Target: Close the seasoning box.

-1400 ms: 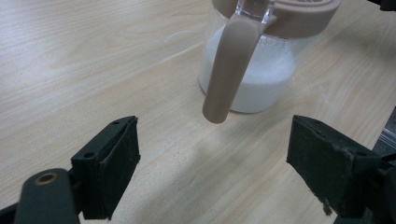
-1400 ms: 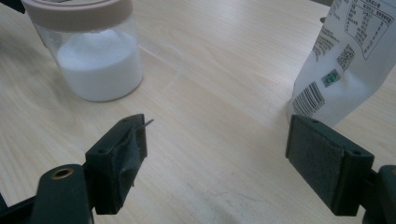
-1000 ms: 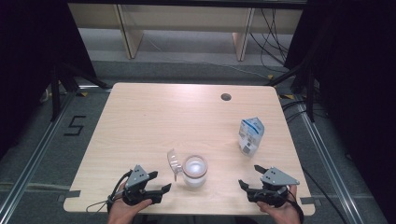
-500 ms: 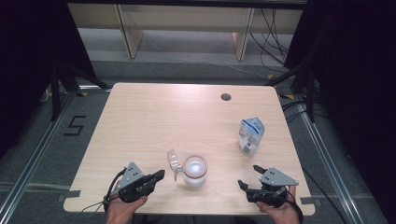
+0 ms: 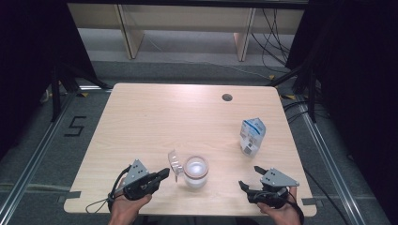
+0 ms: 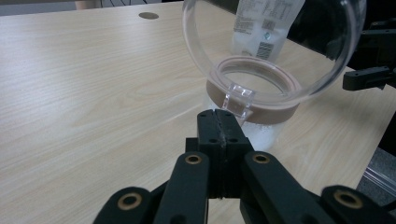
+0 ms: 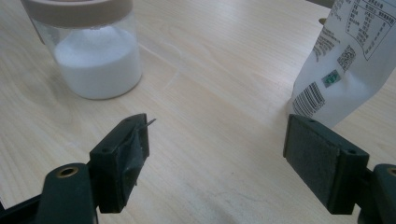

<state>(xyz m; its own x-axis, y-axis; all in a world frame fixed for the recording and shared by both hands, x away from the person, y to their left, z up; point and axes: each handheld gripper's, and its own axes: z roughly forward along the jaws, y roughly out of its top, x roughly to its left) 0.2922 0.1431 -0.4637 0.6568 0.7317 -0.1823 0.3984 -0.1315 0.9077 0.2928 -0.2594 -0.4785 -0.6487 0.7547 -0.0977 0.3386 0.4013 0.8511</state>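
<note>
Even, soft light falls from overhead on the pale wooden table (image 5: 155, 122), which reads bright while the surroundings sink into near black on both sides — strong contrast, little detail in the dark. Shadows under things are faint and short. The high view is low in resolution and slightly soft. In the left gripper view the clear domed plastic lid (image 6: 280, 42) catches thin highlights along its rim, and the black fingers (image 6: 224, 140) close to the lens look a little soft. The right gripper view is sharp mid-frame — the white printed pouch (image 7: 345, 60) blurs toward the edge.
</note>
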